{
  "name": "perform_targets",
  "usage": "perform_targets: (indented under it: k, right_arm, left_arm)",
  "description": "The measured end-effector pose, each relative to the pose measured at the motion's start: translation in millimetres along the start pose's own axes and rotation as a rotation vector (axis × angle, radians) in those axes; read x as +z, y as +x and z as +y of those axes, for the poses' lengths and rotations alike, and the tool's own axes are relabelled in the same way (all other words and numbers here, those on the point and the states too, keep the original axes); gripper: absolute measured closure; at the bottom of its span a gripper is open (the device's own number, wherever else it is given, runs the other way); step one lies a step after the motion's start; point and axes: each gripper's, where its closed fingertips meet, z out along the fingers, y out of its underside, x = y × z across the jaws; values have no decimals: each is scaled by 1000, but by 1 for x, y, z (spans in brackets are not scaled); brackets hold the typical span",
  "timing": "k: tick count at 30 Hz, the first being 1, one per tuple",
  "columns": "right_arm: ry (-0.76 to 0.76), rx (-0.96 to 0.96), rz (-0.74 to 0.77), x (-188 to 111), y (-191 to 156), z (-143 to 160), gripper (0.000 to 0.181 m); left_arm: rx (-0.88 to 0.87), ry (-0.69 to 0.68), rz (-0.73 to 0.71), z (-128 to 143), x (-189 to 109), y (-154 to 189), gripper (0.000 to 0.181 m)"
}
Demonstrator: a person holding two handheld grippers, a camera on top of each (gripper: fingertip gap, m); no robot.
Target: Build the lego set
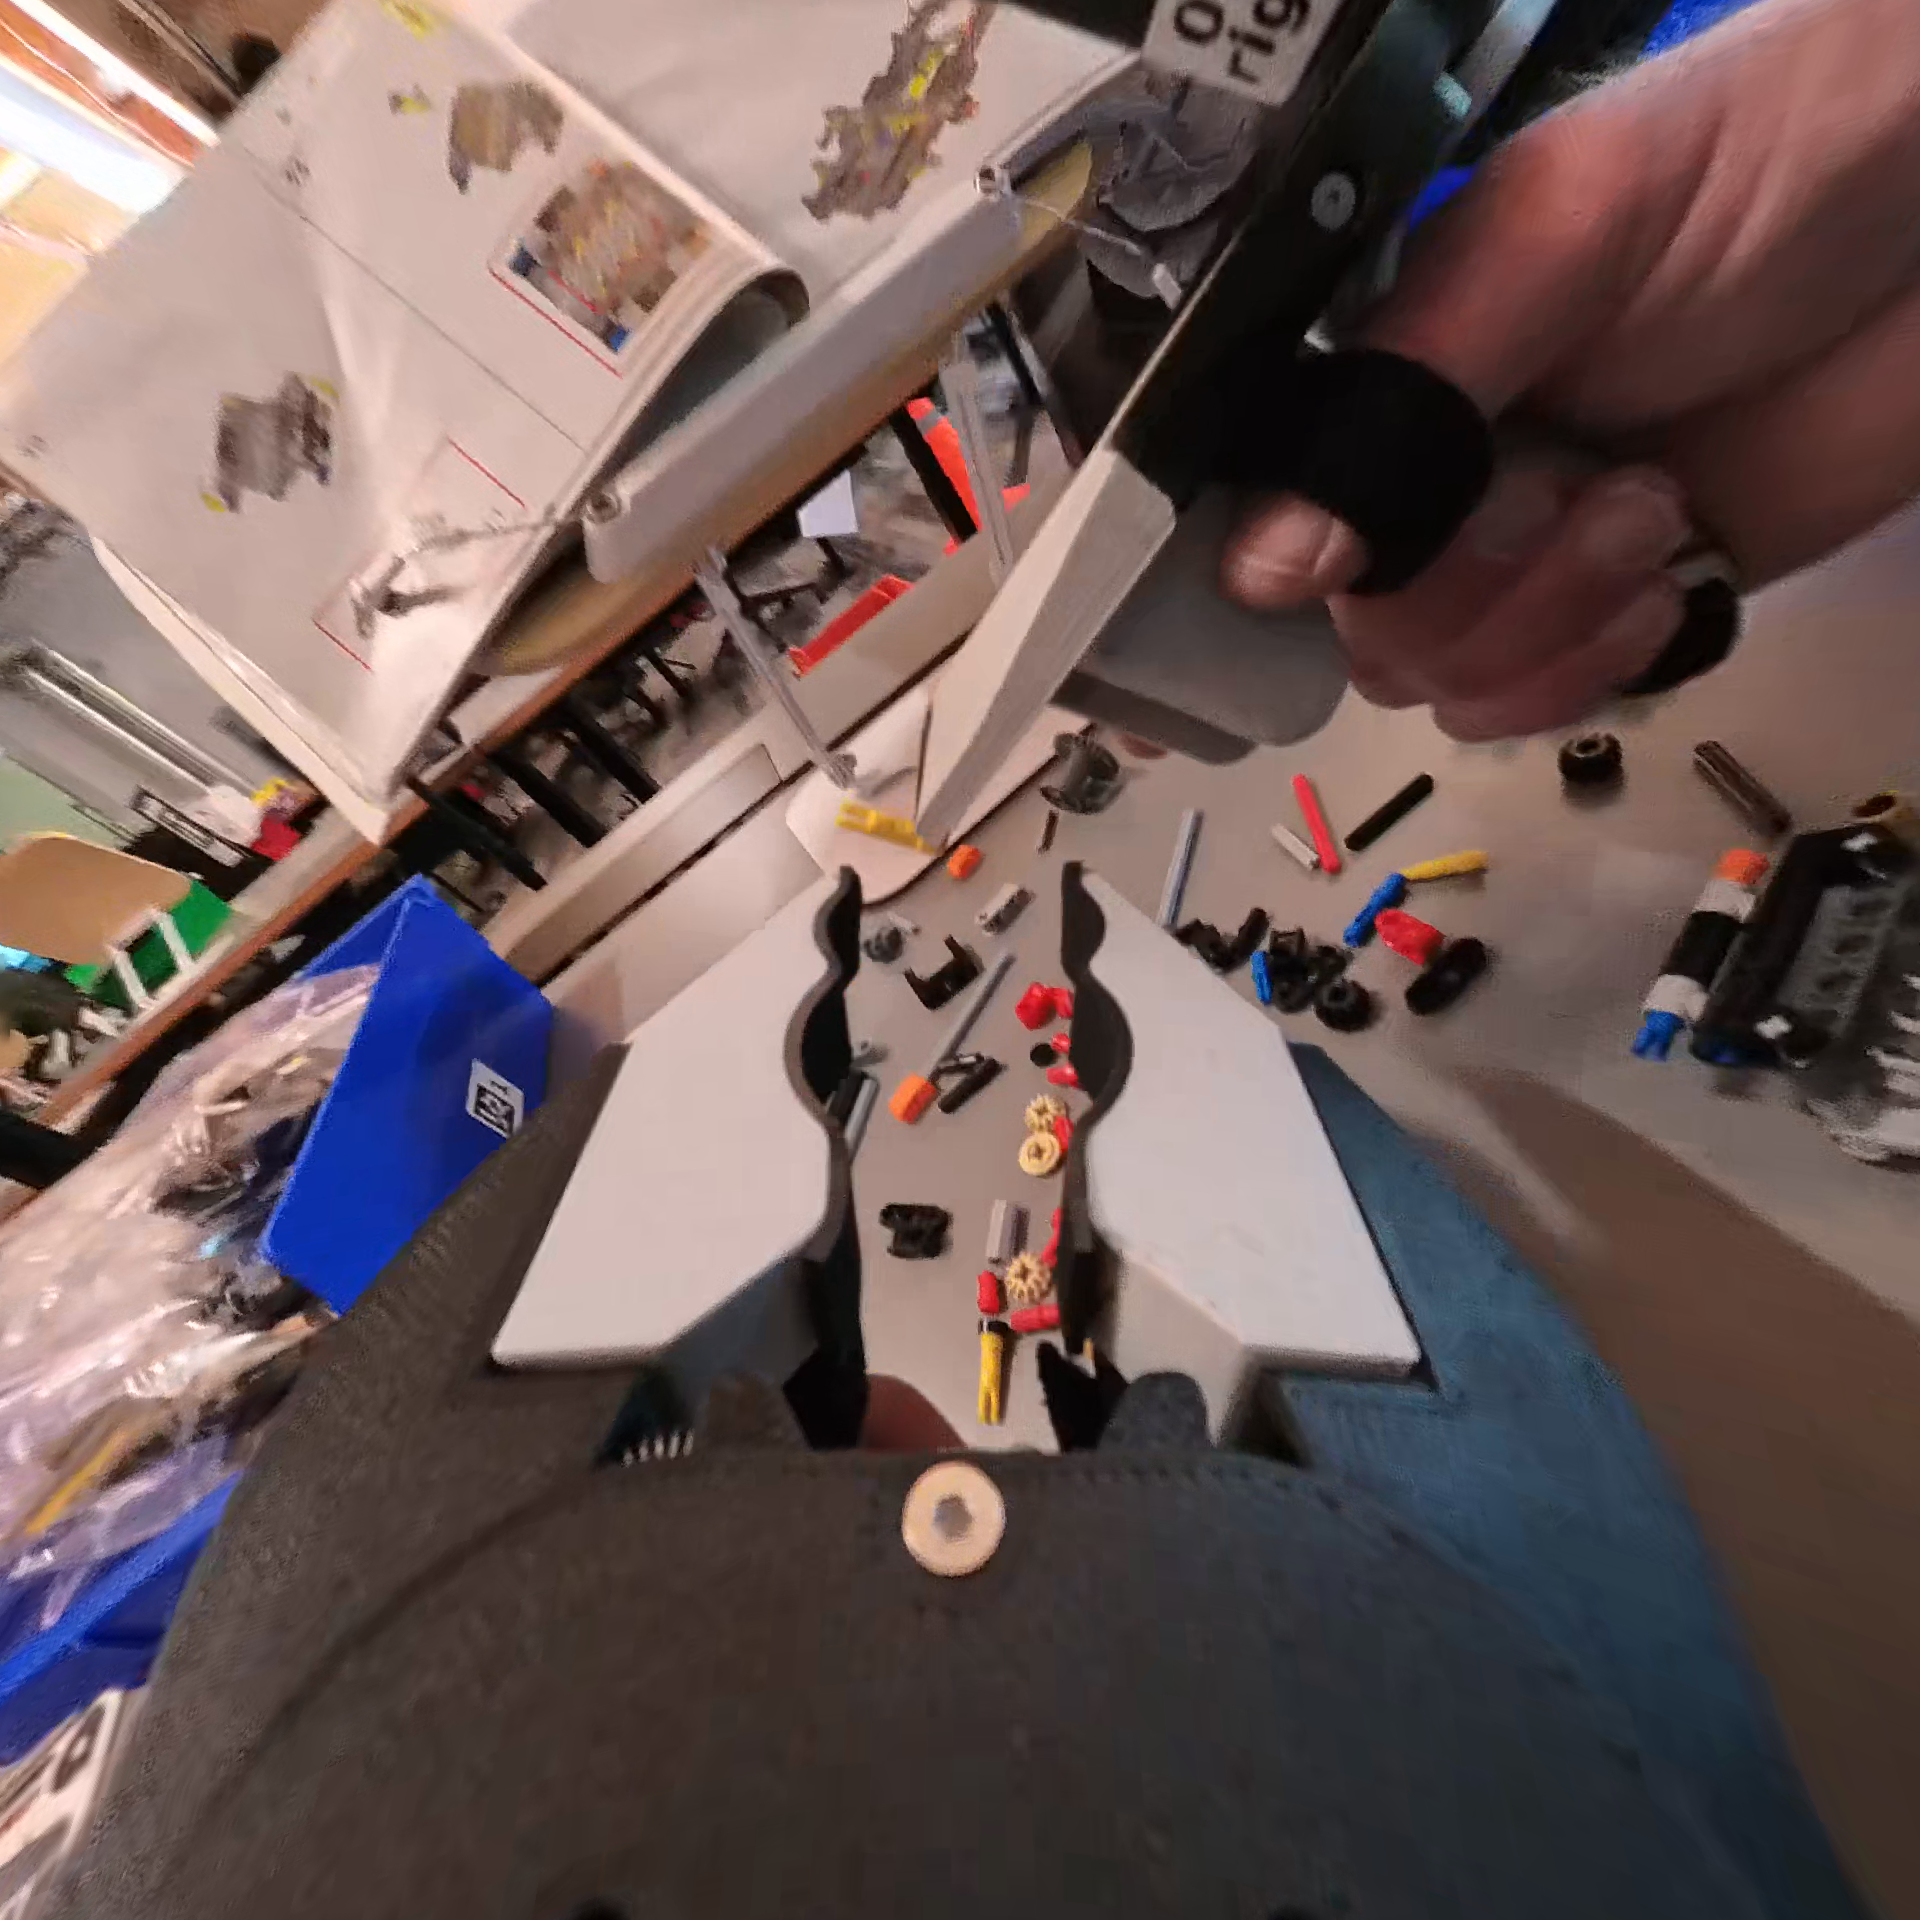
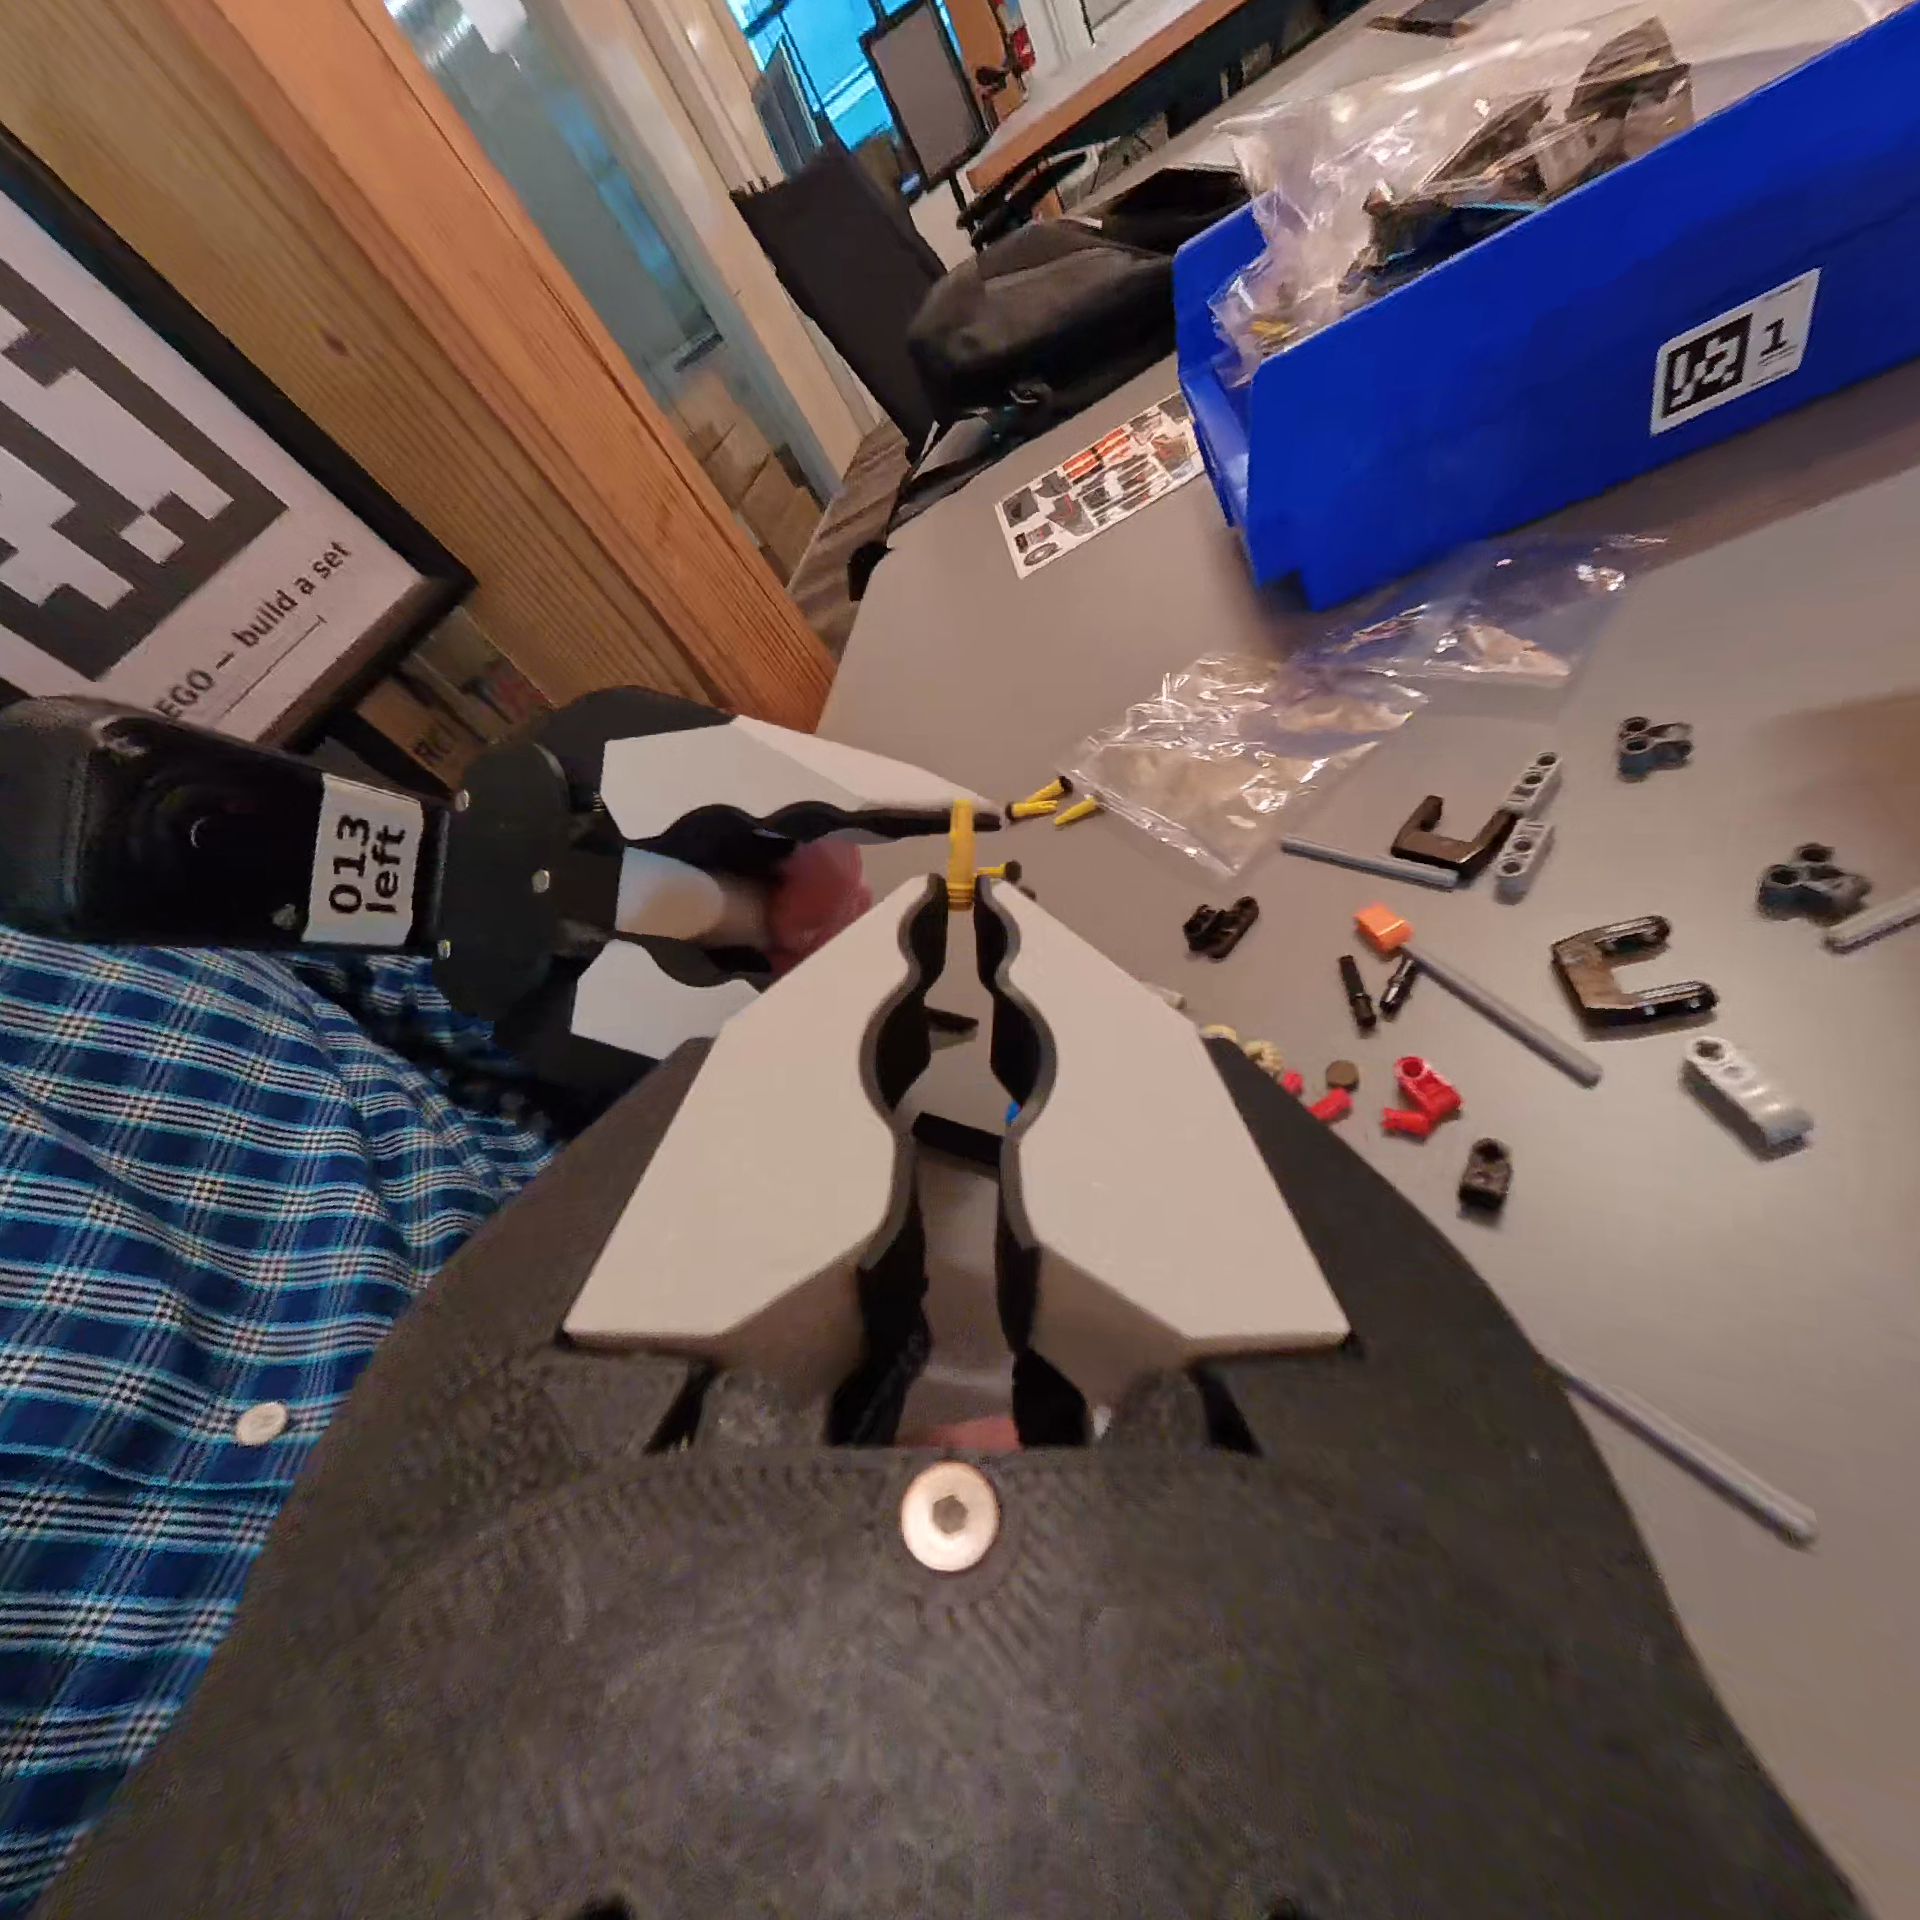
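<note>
Lego-wise, the piece in play is a small yellow plastic Technic pin, pinched upright at the very tips of the right gripper, whose grey fingers are closed on its lower end. It sits just above the grey tabletop, near the table's edge. The left gripper comes in from the side, and its tips look like they're touching or just about on the pin's top end. I honestly can't tell from the right wrist view whether it's really clamped on it. In the left wrist view the left gripper's fingers stand apart with only loose parts on the table visible between them, which doesn't match, so I can't call that one.

My worry: the hold is only at the very tips, so any sideways nudge during a handoff could twist the pin out. If it pops loose it could roll in with the other yellow pins beside the clear plastic bag, or go off the edge. The pin itself is short, slim, with a collar near the bottom, hard and slippery-looking.

The half-built black and grey model sits well apart.
</note>
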Motion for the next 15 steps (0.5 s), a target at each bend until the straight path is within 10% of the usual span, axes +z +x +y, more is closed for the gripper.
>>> perform_targets:
  k: [15]
  right_arm:
    - [93,83,-58,-5,-11,1,178]
  left_arm:
    - [143,35,-48,-10,7,2,172]
